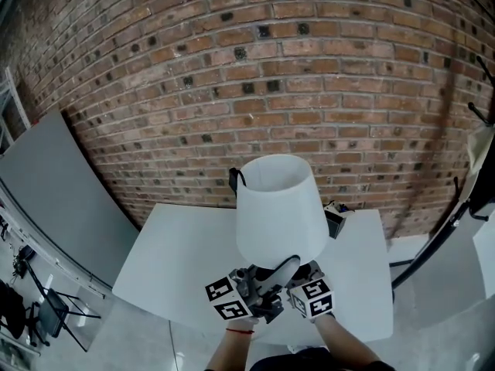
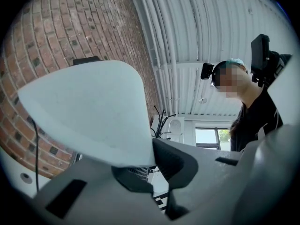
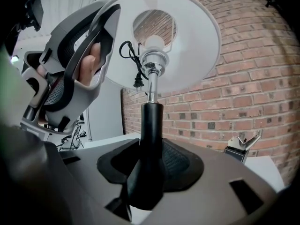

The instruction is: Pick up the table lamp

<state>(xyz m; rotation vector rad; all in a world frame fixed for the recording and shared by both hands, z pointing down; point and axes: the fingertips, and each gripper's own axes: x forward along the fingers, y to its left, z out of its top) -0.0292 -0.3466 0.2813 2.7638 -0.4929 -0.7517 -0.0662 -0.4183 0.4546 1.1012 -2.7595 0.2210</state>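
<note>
The right tongs (image 3: 150, 159) are clamped on the black stem (image 3: 151, 125) of the table lamp (image 1: 278, 207), which stands upright between the pads. The left tongs (image 2: 151, 171) are pressed almost together, pinching the lower rim of the white shade (image 2: 89, 111). Both sit side by side under the shade, over the near edge of the white surface (image 1: 178, 257). A black cord and plug (image 3: 135, 76) hang inside the shade beside the bulb (image 3: 153, 42). A brick wall (image 1: 232, 68) rises behind.
</note>
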